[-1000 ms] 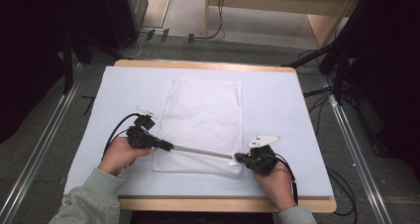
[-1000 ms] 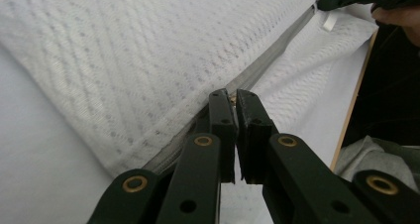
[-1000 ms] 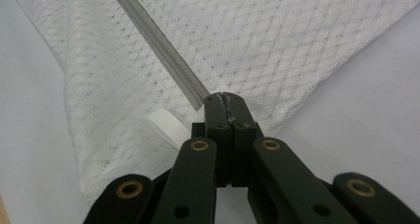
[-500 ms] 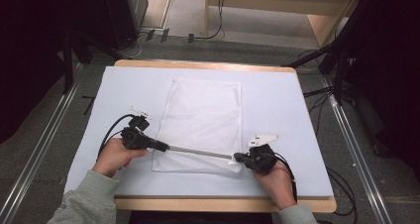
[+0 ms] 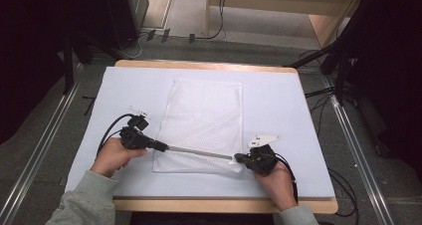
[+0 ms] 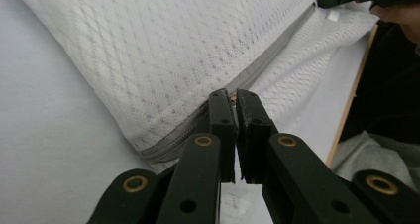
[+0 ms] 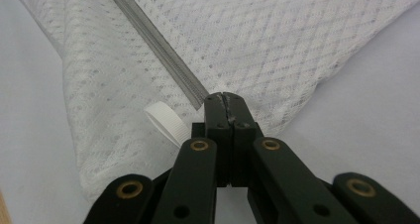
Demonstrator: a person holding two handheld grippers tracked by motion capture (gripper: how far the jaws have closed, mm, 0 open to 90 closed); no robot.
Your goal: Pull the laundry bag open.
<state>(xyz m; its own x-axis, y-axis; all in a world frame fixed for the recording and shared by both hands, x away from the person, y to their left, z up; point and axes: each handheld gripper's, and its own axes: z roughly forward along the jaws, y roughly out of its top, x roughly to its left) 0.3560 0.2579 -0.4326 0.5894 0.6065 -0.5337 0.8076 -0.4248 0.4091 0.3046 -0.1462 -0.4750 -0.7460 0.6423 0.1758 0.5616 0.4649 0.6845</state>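
Pale blue-white rectangular mat (image 5: 278,105) lying over light wooden tabletop (image 5: 209,65), wood edge showing at far & near sides. Grey carpeted floor (image 5: 50,130) running around table. Silver metal floor rails (image 5: 37,158) lying at left & right. Black cables (image 5: 323,93) trailing on floor at right. Light wooden shelf unit (image 5: 298,6) standing beyond table.

A: The left gripper (image 6: 233,97) is covering the zipper's slider; is anything showing between its tips?

B: Only a brass speck, too small to tell. The right gripper (image 7: 224,99) is hiding the zipper (image 7: 158,50) end, and the picture's edges are cutting off the mesh bag (image 7: 277,40).
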